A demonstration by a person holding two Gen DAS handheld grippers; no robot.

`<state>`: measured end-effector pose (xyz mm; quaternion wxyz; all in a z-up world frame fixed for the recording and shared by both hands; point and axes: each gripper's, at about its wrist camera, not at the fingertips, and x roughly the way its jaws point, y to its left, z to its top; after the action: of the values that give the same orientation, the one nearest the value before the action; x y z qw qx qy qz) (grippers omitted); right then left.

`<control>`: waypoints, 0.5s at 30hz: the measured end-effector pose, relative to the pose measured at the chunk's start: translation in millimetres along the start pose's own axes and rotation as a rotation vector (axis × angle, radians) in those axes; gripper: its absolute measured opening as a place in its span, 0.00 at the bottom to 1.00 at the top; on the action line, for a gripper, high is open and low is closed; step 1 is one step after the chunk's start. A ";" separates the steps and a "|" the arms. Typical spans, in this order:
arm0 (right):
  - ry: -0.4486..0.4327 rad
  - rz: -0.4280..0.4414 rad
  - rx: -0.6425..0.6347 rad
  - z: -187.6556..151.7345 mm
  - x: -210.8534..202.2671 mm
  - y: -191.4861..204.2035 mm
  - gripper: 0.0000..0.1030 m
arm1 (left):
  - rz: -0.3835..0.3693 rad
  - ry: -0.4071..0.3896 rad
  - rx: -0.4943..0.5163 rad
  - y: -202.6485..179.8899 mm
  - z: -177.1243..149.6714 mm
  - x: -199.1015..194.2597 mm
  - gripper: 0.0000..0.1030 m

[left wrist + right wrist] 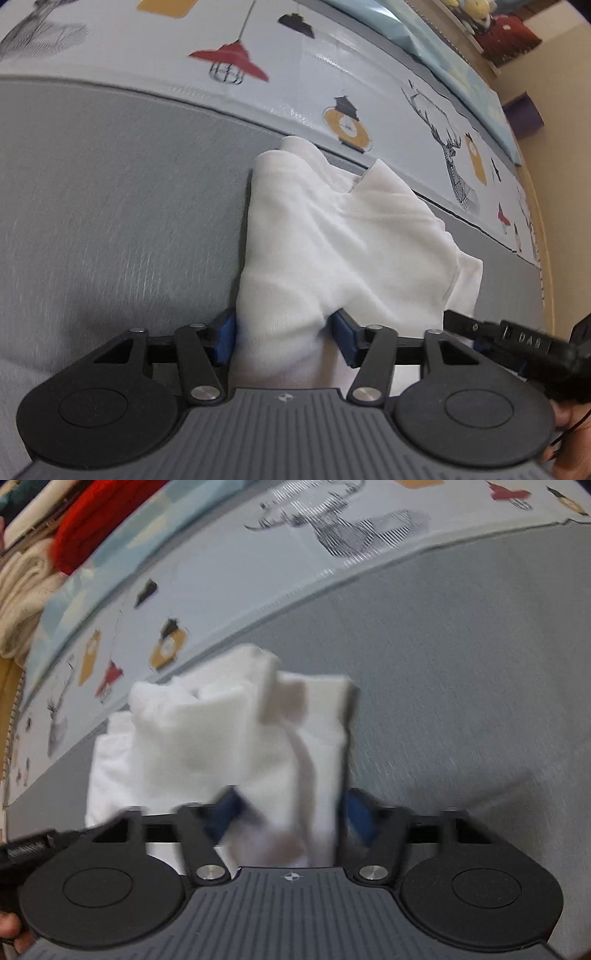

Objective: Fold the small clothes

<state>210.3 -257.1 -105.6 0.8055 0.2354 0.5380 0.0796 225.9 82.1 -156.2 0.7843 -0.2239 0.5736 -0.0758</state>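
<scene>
At centre frame in both wrist views, a white knit cotton garment [332,251] [236,738] lies bunched on grey textured fabric [122,206], with left gripper [284,338] and right gripper [291,816] apparently clamped on its near edge, though blur obscures contact.

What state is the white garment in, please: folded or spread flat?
Partly folded: the white garment lies bunched in overlapping layers on the grey mat, not flat.
</scene>
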 end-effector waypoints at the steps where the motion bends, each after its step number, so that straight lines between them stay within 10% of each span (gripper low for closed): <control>1: -0.011 0.004 0.007 2.4 0.9 1.3 0.21 | 0.002 -0.013 0.012 -1.5 3.3 -1.6 0.43; 6: -0.194 0.031 -0.029 12.9 -13.1 26.1 0.15 | 0.015 -0.177 0.119 -19.8 19.1 -27.8 0.32; 10: -0.410 0.067 -0.104 20.2 -27.8 50.7 0.16 | 0.033 -0.345 0.123 -21.8 31.3 -52.3 0.43; 15: -0.482 -0.106 -0.135 24.8 -28.9 55.1 0.57 | 0.085 -0.385 0.066 -7.9 40.9 -64.0 0.48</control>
<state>227.8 -227.1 -48.4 0.9274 0.1649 0.3354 0.0143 244.1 109.9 -87.4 0.8888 -0.1842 0.4192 -0.0170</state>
